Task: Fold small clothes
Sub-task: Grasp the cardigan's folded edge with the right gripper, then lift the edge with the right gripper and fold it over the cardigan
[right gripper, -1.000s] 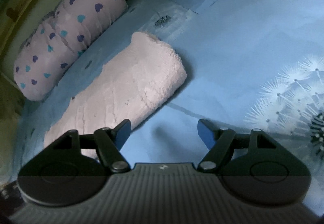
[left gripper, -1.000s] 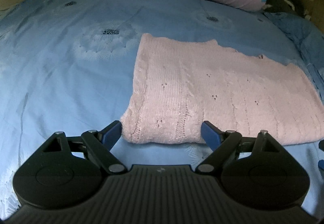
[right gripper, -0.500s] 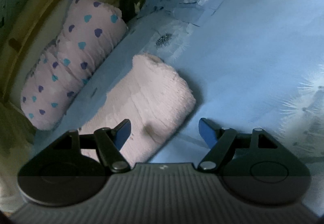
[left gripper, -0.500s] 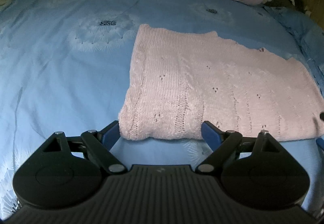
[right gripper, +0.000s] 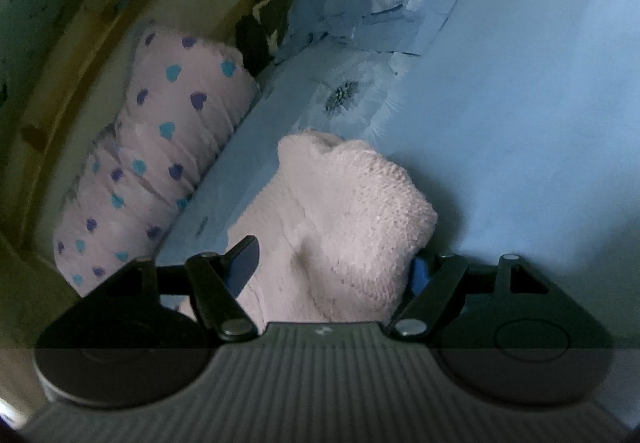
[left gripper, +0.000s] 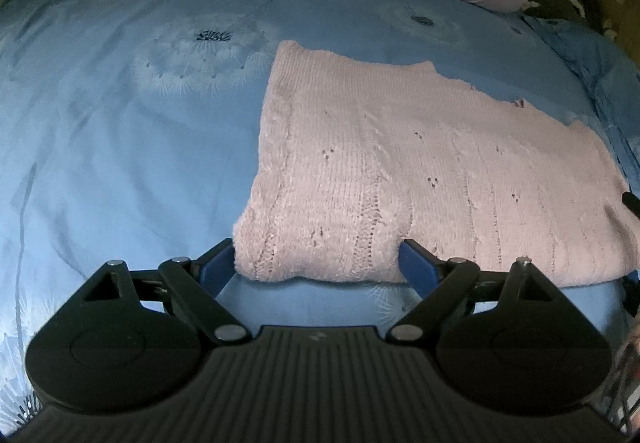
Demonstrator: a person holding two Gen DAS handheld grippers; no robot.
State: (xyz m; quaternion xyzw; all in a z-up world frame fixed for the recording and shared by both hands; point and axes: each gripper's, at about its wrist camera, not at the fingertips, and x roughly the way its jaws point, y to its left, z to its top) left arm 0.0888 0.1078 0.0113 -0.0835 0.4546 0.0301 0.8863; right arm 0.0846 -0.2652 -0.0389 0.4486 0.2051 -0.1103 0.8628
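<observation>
The pink sweater lay folded on the bed. Its near corners sat between the wide-open jaws of the left hand-held gripper and right hand-held gripper, ungripped. Closing shallowly might have pinched only the top layer, undoing the fold.

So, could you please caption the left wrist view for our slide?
Open left hand-held gripper straddles the near corner of a folded pink knit on a blue bedspread.

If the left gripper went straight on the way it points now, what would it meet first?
Most likely the near folded edge of the pink knit garment, already between the open left gripper fingers; the blue bedsheet lies underneath. Depth is uncertain.
</observation>
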